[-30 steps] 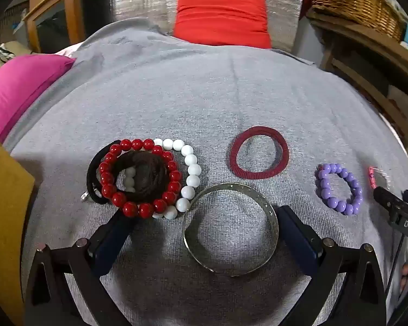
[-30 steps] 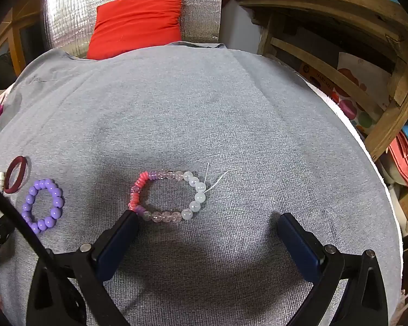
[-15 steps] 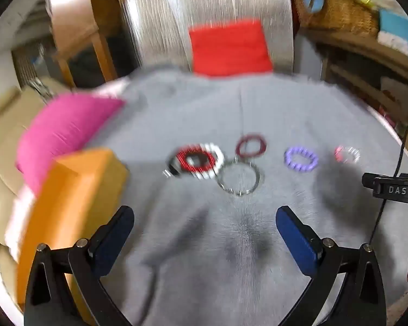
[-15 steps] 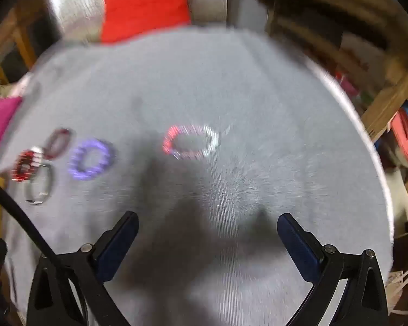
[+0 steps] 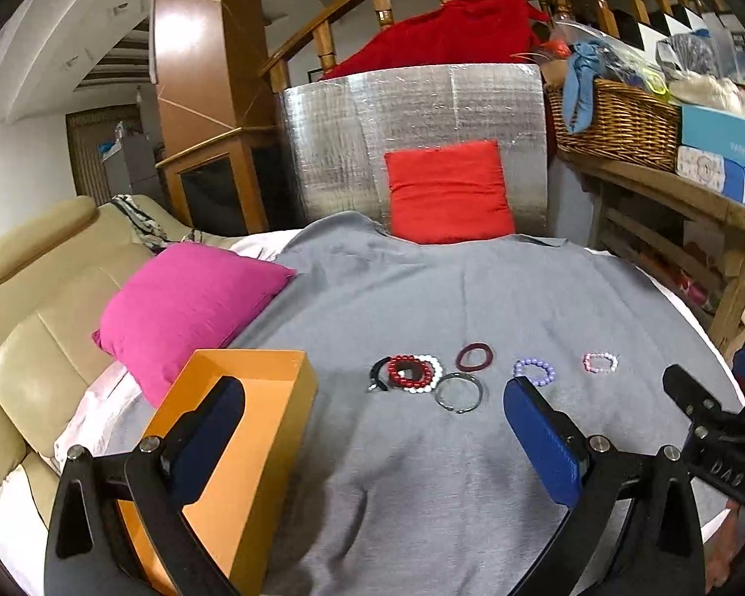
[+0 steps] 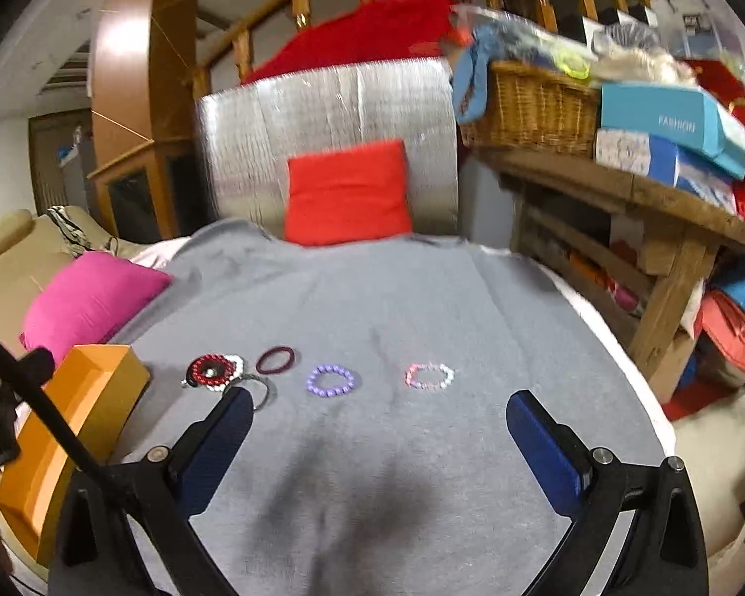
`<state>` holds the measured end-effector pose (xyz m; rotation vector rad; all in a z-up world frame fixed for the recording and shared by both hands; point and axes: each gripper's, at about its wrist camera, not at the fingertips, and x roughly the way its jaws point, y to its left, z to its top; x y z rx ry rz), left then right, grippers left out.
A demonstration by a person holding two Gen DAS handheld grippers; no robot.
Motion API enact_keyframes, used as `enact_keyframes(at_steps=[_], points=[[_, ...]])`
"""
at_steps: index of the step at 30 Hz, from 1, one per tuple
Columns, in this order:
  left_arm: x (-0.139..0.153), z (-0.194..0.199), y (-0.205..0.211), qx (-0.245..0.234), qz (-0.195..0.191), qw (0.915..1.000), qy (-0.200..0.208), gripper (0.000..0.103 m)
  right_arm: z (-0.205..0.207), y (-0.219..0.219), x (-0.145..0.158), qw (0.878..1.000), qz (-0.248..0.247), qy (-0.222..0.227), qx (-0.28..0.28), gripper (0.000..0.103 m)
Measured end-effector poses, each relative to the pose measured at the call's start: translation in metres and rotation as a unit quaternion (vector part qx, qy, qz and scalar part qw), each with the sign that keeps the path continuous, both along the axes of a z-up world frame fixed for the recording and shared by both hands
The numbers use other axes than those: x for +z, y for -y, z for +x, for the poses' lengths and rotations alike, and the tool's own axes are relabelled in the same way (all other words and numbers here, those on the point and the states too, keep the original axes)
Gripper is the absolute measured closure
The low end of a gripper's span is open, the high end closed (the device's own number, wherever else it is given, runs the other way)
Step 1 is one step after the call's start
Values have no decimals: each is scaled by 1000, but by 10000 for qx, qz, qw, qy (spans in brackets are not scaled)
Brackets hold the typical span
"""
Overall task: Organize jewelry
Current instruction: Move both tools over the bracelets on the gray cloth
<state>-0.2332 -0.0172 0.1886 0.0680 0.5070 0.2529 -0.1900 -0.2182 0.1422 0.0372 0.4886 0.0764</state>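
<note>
Both grippers have been drawn back and raised since a second ago; the jewelry, then close under the fingers, is now seen small and well ahead on the grey cloth (image 5: 422,447).

Left gripper (image 5: 372,427): jaws spread wide, nothing held. Right gripper (image 6: 377,437): jaws spread wide, nothing held.

Jewelry is laid out in a rough row across the cloth. In the left wrist view, at about 12 o'clock from the left gripper:
- red bead bracelet (image 5: 410,371), stacked on a white bead bracelet (image 5: 434,372), with a black band (image 5: 378,373) at its 9 o'clock
- metal bangle (image 5: 458,392), just beside the stack at its 4 o'clock
- maroon band (image 5: 474,356), at 12 o'clock of the bangle, apart from it
- purple bracelet (image 5: 535,372), at 3 o'clock of the bangle
- pink-and-clear bracelet (image 5: 600,362), farthest right, near the right gripper's tool body

An open orange box (image 5: 243,427) is seen at 9 o'clock of the stack; its inside is partly hidden by the left finger. A pink cushion (image 5: 188,303) lies beyond the box, a red cushion (image 5: 449,191) at the far edge of the cloth.

Right wrist view is slightly blurred; the same row is seen, the pink-and-clear bracelet at 12 o'clock of the right gripper.
</note>
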Motion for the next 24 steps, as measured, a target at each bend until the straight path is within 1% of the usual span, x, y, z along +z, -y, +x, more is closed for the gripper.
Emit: enact_keyframes(at_steps=[2,4,5,9,13,17,24], points=[[-2,0,-5,55,-12,10000,17,0,6,-7,-6,9999,-41,-105,56,0],[-3,2,-13,105,-40,9999,29,0,13,-13,-9,9994,74,-257,206,0],[-4,3,-16,137,-56,9999,42,0,14,-16,-11,9994,72,-265,198,0],[-8,8,-24,172,-93,9998,54,0,22,-27,-20,9988,-74,-369,303,0],[-13,12,-29,223,-127,9997,39,0,22,-28,-24,9986,-82,-387,363,0],[-16,14,-32,254,-167,9995,17,0,22,-24,-24,9987,55,-358,354,0],[-14,15,-30,223,-167,9996,23,0,22,-17,-23,9987,219,-319,332,0]])
